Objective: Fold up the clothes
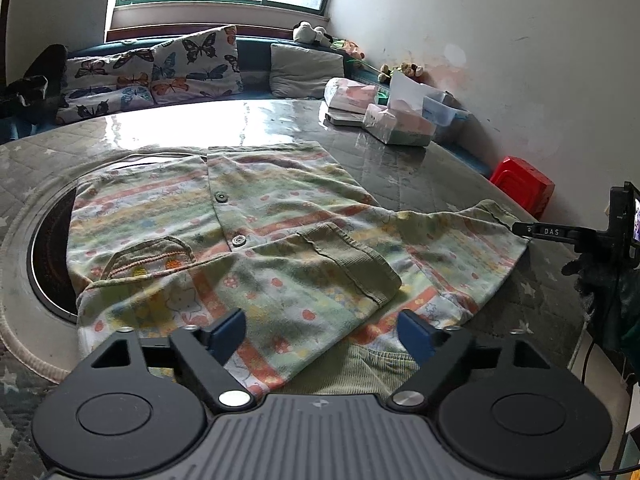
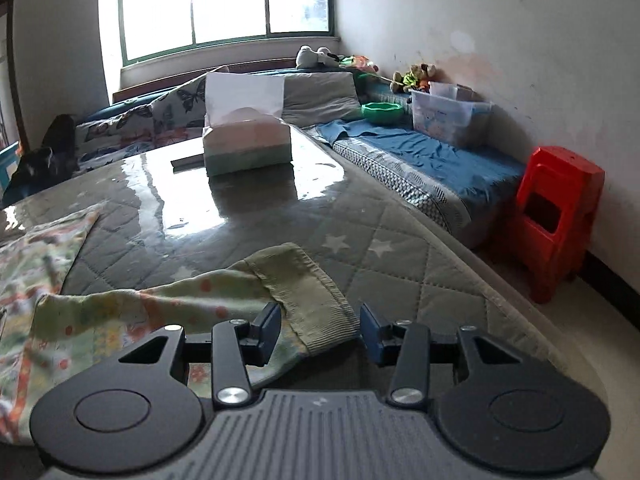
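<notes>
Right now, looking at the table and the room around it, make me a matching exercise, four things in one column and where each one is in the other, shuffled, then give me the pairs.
Things
1. patterned shirt
2. tissue box
3. red stool
4. sleeve cuff

Places
A. on the floor by the wall
B. between the open fingers of the right tool
C. spread flat on the quilted table, buttons up
D. at the far end of the table, tissue sticking up

Pairs: 1-C, 2-D, 3-A, 4-B
</notes>
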{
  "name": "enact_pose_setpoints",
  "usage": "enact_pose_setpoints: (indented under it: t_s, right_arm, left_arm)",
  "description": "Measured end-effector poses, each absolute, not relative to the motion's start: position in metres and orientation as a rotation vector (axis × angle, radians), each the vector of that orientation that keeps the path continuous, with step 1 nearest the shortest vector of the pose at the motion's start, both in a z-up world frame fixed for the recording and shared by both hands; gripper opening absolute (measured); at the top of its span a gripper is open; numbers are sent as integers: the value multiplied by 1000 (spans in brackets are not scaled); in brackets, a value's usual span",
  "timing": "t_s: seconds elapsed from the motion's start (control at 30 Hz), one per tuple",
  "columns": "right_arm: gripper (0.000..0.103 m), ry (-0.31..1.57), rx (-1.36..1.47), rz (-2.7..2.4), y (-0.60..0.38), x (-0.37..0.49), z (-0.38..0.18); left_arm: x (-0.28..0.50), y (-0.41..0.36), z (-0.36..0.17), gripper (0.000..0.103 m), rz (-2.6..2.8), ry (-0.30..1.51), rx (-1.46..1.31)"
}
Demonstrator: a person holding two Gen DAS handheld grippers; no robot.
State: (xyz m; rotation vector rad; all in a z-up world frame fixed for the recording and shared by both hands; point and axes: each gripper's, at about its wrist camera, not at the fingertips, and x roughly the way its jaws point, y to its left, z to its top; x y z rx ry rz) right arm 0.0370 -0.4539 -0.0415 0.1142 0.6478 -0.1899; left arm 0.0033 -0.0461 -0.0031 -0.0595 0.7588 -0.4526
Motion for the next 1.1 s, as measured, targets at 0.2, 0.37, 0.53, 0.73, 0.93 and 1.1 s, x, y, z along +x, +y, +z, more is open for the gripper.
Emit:
enact_pose_setpoints:
  t_s: [0.2, 0.37, 0.53, 0.73, 0.93, 1.1]
  right_arm:
    - [41, 651, 149, -188, -457, 39, -45]
    - [17, 649, 183, -172, -458, 40, -45]
    - [10, 608, 203, -104, -444, 34, -30]
    - [9, 546, 208, 61, -406, 29, 1]
    - [8, 499, 175, 244, -354, 32, 34]
    - [8, 482, 119, 395, -303, 39, 55]
  left_arm:
    - [2, -45, 0, 98, -437, 743, -62]
    - [2, -41, 2, 103, -421, 723, -68]
    - [0, -33, 4, 103, -383, 690, -87]
    - [-1, -18, 6, 103, -338, 667, -108]
    - [-5, 1, 7, 103, -305, 655, -142]
    - [-9, 22, 6, 103, -251, 647, -179]
